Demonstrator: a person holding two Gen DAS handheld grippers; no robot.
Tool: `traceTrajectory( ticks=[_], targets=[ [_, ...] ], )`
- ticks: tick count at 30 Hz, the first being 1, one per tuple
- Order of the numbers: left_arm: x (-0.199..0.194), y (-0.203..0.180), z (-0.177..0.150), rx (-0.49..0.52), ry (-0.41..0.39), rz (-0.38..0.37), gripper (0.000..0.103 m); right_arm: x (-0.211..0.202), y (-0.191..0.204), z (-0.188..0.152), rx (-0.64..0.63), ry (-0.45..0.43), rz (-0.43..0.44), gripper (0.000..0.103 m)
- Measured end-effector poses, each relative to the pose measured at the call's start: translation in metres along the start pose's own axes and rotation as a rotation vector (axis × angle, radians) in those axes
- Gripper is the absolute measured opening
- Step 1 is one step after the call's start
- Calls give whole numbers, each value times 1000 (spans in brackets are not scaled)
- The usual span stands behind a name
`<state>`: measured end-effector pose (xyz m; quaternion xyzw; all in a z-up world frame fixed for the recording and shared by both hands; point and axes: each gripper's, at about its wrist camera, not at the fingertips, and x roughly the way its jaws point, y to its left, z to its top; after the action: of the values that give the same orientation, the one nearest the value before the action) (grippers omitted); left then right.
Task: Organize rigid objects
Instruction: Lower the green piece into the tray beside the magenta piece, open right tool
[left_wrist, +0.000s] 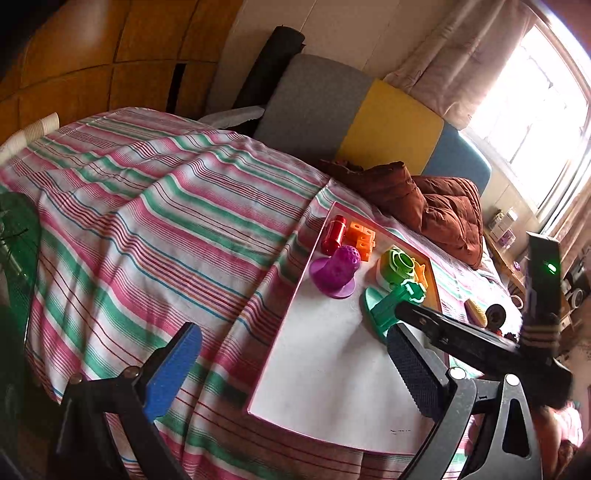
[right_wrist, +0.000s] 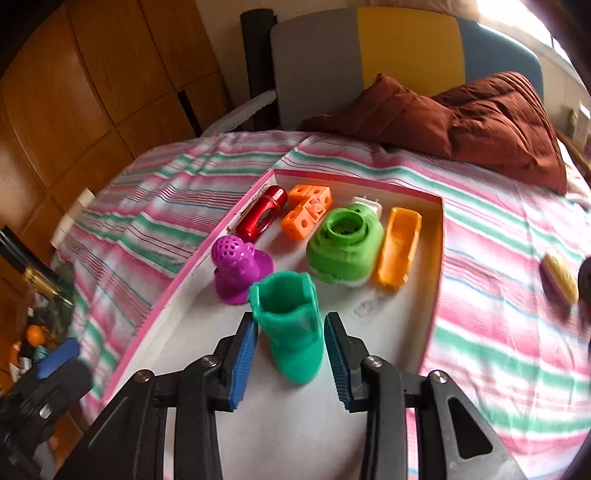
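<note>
Teal boot-shaped piece being set in the pink-rimmed tray

Left wrist view: the left gripper (left_wrist: 291, 373) hangs spread and empty over the tray (left_wrist: 291, 317) edge. Right wrist view: the right gripper (right_wrist: 291, 354) brackets the teal boot (right_wrist: 291, 325) standing on the tray floor; gaps show beside both pads, so the hold looks released. Withdrawing crookedly could topple the boot against the purple perforated dome (right_wrist: 240, 266).

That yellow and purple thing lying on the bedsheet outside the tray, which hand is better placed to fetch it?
Right, probably. The yellow and purple object lies past the tray's right rim, on the right tool's side; the left tool hangs open over the tray's left edge.
</note>
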<state>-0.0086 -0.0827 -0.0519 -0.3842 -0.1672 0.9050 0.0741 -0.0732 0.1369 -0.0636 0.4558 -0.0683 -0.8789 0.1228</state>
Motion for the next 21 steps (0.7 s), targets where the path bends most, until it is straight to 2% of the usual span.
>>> traceTrajectory(
  ticks=[10, 21],
  targets=[
    [0, -19, -9, 48, 21, -28, 101, -36, -17, -24, 58, -34, 27, 37],
    [-6, -53, -19, 132, 37, -108, 101, -60, -60, -34, 137, -55, -47, 37]
  ],
)
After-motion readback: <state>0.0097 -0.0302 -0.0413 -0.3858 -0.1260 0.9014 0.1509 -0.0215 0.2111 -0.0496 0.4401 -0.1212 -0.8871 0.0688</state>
